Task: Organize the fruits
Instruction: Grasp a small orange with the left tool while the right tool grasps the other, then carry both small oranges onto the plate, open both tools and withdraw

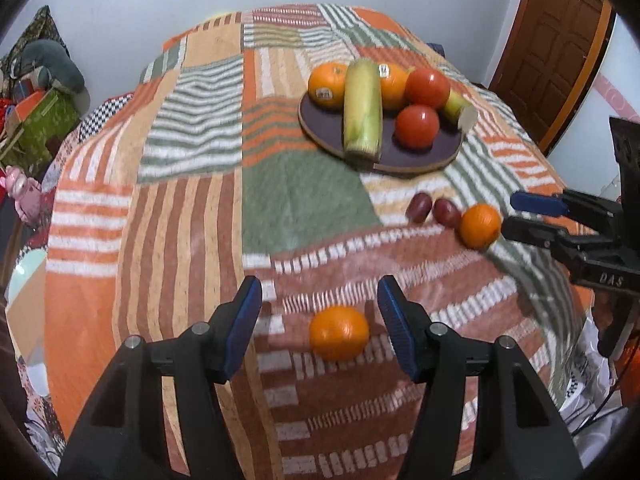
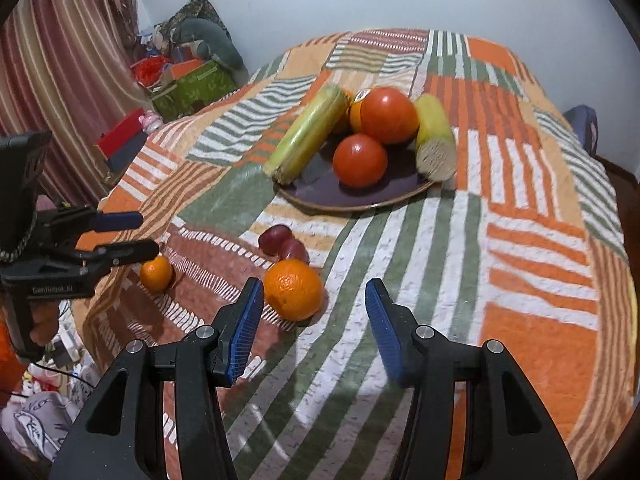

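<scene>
A dark round plate on the patchwork cloth holds two oranges, two corn cobs and two tomatoes. My left gripper is open, with a small orange lying on the cloth between its fingers. My right gripper is open just short of a bigger orange. Two dark red fruits lie beside that orange. Each gripper shows in the other's view: the right gripper, the left gripper.
The patchwork cloth covers a round table that falls away at the near and side edges. Boxes and soft toys are piled by the wall at the left. A wooden door stands at the right.
</scene>
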A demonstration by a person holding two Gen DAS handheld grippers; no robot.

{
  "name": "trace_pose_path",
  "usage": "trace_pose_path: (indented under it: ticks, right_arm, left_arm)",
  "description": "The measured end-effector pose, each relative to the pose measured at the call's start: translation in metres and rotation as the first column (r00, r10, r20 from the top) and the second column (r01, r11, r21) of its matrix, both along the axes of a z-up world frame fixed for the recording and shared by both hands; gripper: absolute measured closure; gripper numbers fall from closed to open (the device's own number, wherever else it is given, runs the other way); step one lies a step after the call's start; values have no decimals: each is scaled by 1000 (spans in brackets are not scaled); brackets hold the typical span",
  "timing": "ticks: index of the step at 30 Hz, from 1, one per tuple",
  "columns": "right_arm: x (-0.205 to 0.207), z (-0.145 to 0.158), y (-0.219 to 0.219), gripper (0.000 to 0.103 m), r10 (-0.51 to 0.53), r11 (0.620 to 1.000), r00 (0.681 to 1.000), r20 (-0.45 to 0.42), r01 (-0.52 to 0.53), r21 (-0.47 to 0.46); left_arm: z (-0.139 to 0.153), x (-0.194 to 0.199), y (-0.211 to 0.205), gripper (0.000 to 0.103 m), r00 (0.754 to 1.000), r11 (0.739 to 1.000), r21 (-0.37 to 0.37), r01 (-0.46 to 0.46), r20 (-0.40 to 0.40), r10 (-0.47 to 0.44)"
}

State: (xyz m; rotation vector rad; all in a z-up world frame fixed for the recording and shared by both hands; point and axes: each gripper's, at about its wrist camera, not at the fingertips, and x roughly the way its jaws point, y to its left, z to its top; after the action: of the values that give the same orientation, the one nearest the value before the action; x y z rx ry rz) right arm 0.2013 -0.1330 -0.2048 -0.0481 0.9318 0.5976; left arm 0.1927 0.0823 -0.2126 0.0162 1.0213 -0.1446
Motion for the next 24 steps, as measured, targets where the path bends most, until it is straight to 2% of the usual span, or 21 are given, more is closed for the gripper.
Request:
trace_pose_path:
  ticks: [7,11,19,24]
  right_arm:
    - [-1,-6,18,55,50,999,999,-1,-50,-21]
    - [2,-10,24,66,62,997,998,-8,-62,-35]
    - [4,-10,24,69,66,997,998,-7,-67,-28]
    - [2,-7,24,69,73,997,997,-2,-73,-10]
  left_arm:
    - [-16,-5,1,43,999,1000,-9,12,-35,-12]
    - [-21,-7,0,44,999,1000,-20,19,-43,-20]
    - [-27,-11,-2,68,997,997,-59,41,-58,-44]
    - [-24,-9,-5,68,997,998,-55,41,-57,-44]
